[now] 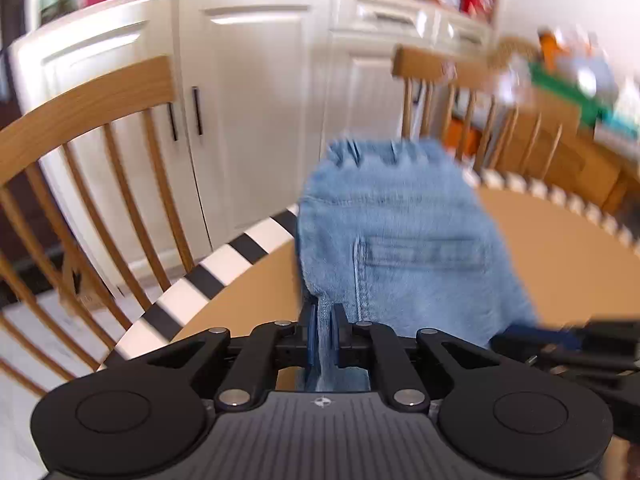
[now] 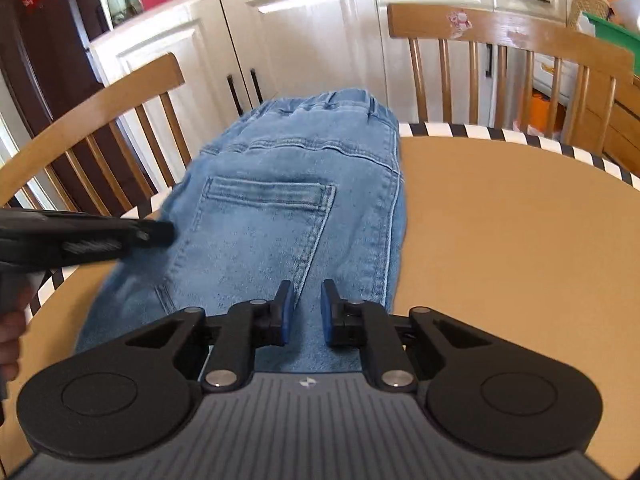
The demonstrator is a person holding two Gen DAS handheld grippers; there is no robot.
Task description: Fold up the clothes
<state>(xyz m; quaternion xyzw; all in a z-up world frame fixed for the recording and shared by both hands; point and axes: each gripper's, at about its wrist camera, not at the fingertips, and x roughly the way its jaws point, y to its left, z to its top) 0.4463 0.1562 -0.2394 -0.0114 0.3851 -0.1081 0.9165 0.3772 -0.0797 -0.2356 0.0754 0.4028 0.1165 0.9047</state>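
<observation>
Jeans (image 2: 288,200): light blue denim, folded, lying on the round table; long axis runs from the near edge to the far edge, elastic waistband at the far edge, back pocket facing up.
Table (image 2: 520,240): tan top with a black-and-white striped rim; the surface right of the jeans is bare.
Cabinets (image 2: 304,40): white panelled doors with dark handles, behind the table.
Left chair (image 2: 92,108): wooden, spindle back, against the far-left edge of the table.
Right chair (image 2: 512,36): wooden, spindle back, at the far-right edge, a sticker on its top rail.
Left gripper (image 1: 323,330): closed on a fold of the jeans' left side, the denim pinched between its blue pads and lifted off the surface.
Right gripper (image 2: 306,312): above the near end of the jeans, jaws a narrow gap apart, denim seen below the gap; pads do not press it.
Hand (image 2: 12,332): only a sliver shows, at the left margin of the right wrist view.
</observation>
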